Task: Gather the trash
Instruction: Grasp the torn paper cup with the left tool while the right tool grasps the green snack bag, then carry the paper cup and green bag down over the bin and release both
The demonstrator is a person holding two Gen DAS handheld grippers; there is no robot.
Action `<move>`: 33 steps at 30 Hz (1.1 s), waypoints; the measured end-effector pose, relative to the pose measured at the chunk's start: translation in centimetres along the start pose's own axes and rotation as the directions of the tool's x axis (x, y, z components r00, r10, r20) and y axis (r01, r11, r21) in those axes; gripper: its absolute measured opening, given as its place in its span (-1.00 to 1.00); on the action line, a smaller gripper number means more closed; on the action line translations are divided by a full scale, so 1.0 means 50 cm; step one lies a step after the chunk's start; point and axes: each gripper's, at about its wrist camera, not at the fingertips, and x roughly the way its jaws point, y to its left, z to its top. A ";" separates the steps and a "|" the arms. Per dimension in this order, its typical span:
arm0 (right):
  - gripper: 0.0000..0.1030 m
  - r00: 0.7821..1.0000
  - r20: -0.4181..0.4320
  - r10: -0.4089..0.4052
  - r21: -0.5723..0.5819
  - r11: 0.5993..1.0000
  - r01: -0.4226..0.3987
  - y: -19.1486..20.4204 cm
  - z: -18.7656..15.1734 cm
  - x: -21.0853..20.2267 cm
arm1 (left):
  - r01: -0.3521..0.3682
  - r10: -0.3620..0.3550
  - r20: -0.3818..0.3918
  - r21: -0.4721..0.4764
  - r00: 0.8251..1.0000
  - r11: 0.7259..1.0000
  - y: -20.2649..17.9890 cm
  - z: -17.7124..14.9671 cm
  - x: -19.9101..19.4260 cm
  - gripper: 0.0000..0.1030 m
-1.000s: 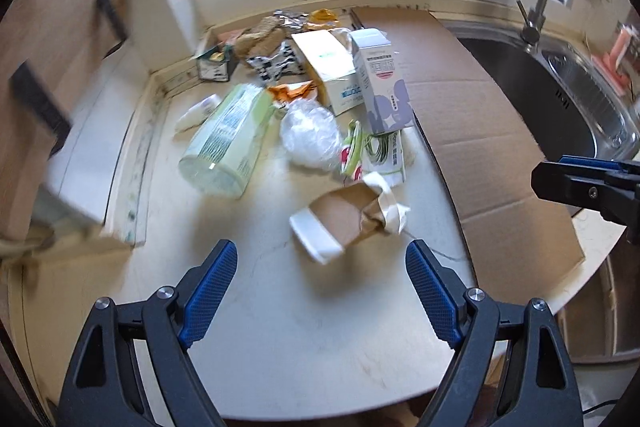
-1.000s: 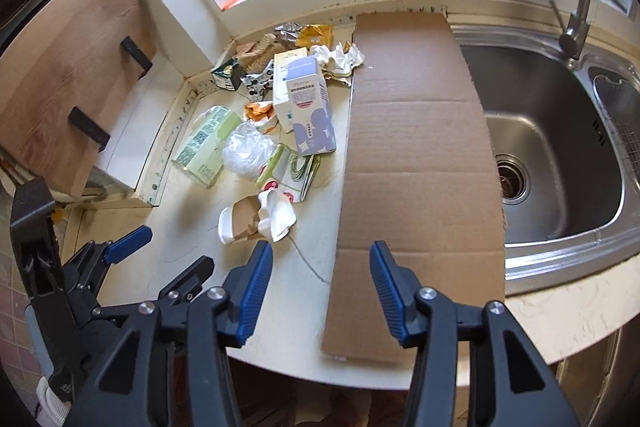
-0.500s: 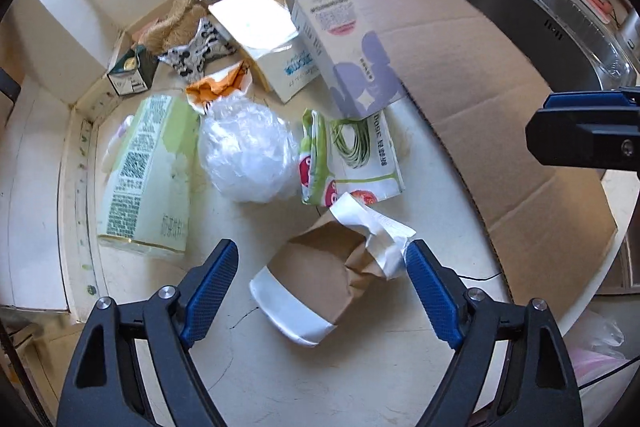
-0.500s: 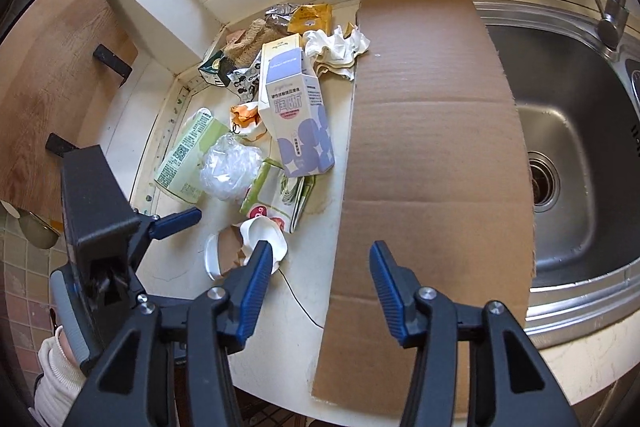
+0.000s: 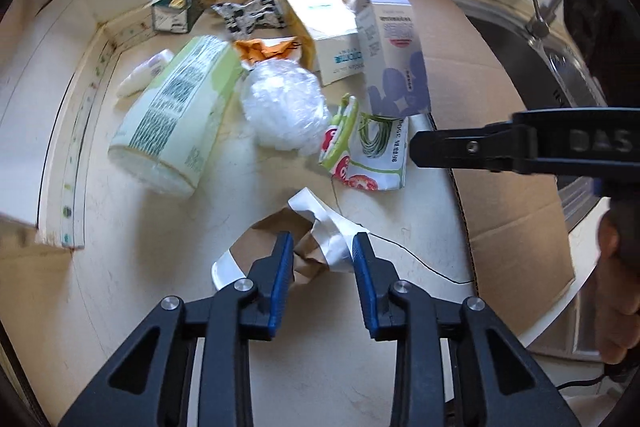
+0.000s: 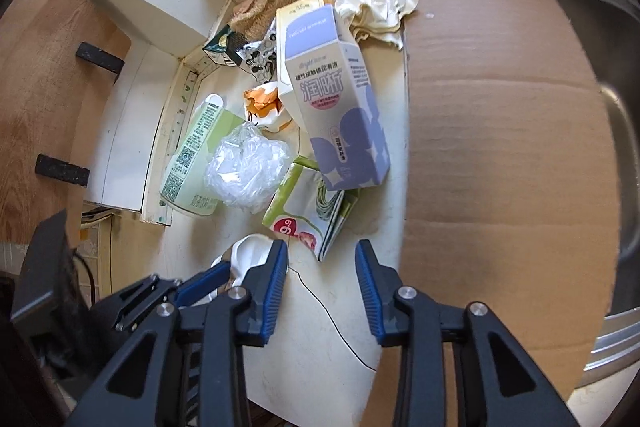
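The left gripper (image 5: 323, 253) pinched a crushed brown paper cup (image 5: 308, 241) lying on the cream countertop (image 5: 160, 247), near a litter pile. The right gripper (image 6: 321, 269) hovered alongside, fingers spread, holding nothing.

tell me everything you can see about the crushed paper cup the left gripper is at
The crushed paper cup is brown kraft paper with a white rim band and torn white strips curling from its far end. It lies flattened and crumpled on its side on the cream counter, nearer the camera than the other trash. The left gripper has its blue pads closed in on either side of the creased middle, apparently pinching it. In the right wrist view only its white end shows.
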 end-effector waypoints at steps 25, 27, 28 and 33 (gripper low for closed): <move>-0.95 1.000 0.008 0.015 0.005 1.000 -0.015 0.038 -0.084 -0.016 | 0.160 -0.128 0.138 -0.249 0.982 0.955 0.104 -0.132 -0.157 -0.45; -0.95 1.000 0.023 0.012 -0.011 1.000 -0.012 0.047 -0.119 -0.036 | 0.168 -0.135 0.150 -0.236 0.979 0.957 0.099 -0.152 -0.178 -0.45; -0.95 0.999 0.031 0.009 -0.019 1.000 -0.008 0.053 -0.136 -0.044 | 0.169 -0.136 0.156 -0.227 0.978 0.959 0.096 -0.164 -0.190 -0.45; -0.95 0.997 0.075 -0.011 -0.062 0.998 0.015 0.081 -0.228 -0.085 | 0.168 -0.138 0.172 -0.172 0.975 0.971 0.076 -0.226 -0.235 -0.45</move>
